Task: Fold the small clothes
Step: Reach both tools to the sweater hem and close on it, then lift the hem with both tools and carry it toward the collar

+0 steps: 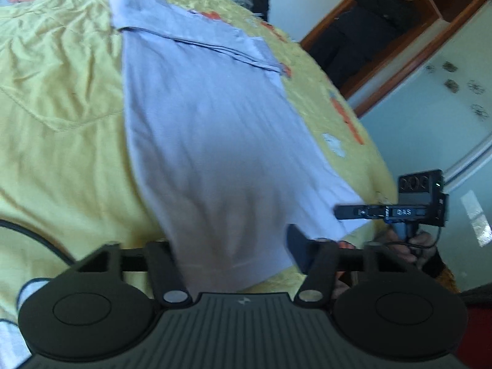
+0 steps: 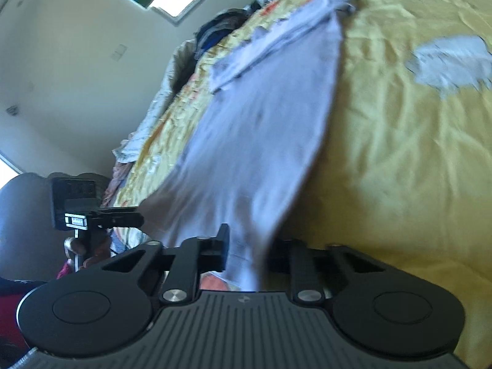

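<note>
A pale lilac shirt (image 1: 212, 129) lies spread on the yellow bedspread (image 1: 61, 92), its far part folded over. My left gripper (image 1: 233, 258) holds the shirt's near hem, with cloth between the fingers. The right gripper (image 1: 350, 212) shows in the left wrist view at the hem's right corner. In the right wrist view the shirt (image 2: 264, 129) stretches away from my right gripper (image 2: 246, 255), which is shut on its near corner. The left gripper (image 2: 129, 213) shows there at the left, on the other corner. The hem is lifted off the bed between them.
The yellow bedspread (image 2: 399, 169) has white and orange patches. A pile of clothes (image 2: 215, 30) lies at the bed's far end. A person in black (image 1: 369, 24) stands in a wooden doorway. The bed's edge runs near my right hand (image 1: 409, 246).
</note>
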`<state>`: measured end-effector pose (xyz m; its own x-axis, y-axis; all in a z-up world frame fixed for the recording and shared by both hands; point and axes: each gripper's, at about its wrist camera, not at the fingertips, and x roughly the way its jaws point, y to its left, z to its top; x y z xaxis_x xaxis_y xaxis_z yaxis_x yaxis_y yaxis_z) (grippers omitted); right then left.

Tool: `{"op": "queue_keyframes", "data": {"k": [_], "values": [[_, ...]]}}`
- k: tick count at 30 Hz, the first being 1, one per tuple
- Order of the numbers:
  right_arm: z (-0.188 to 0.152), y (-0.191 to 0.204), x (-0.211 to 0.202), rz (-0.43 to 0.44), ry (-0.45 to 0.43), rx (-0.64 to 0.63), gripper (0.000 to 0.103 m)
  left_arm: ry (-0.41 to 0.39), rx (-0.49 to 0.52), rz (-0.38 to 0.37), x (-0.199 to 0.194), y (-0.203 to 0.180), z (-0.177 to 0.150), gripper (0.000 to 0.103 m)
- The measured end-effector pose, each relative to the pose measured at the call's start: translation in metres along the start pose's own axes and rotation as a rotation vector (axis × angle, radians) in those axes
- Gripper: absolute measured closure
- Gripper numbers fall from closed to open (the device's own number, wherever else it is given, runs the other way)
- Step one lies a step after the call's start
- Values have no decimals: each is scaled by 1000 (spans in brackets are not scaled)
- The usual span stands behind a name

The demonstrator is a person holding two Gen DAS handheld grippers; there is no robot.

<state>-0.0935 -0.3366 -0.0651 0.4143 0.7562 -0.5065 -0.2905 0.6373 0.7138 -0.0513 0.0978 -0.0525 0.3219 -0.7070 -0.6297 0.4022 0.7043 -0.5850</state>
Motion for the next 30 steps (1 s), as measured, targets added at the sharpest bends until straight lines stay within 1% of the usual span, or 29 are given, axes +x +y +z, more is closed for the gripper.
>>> {"op": "queue_keyframes", "data": {"k": [2,3,4,5,7,9,13,15,18,20,23,27,30], "values": [[-3,-3,0,4,-8,16,83,4,-33,12,0,7,1,74],[-4,-2,-1,2,-9,14,83,3,-47,21,0,10,1,79],[-5,-1,-1,-4,-11,9,83,8,-61,26,0,13,1,88],[-6,1,-1,-10,-13,6,83,15,-76,25,0,16,1,93],[-7,5,0,-22,-14,-2,86,9,-90,22,0,19,0,96],[-8,7,0,-31,-15,-6,95,-3,-75,45,0,15,-2,97],[-9,16,-2,-70,-27,-29,96,-42,8,125,1,-1,-5,100],[-7,20,-3,-70,-39,-37,96,-56,51,149,0,-9,-5,100],[-1,29,-7,-46,-75,-54,96,-91,101,104,-5,-21,-2,100],[5,36,-10,-21,-103,-68,96,-135,131,67,-11,-28,3,100],[16,46,-14,9,-144,-91,96,-204,142,33,-19,-35,15,100],[35,55,-21,20,-219,-116,96,-286,137,39,-26,-39,33,100],[51,56,-26,12,-287,-113,96,-334,99,32,-30,-37,48,100]]}}
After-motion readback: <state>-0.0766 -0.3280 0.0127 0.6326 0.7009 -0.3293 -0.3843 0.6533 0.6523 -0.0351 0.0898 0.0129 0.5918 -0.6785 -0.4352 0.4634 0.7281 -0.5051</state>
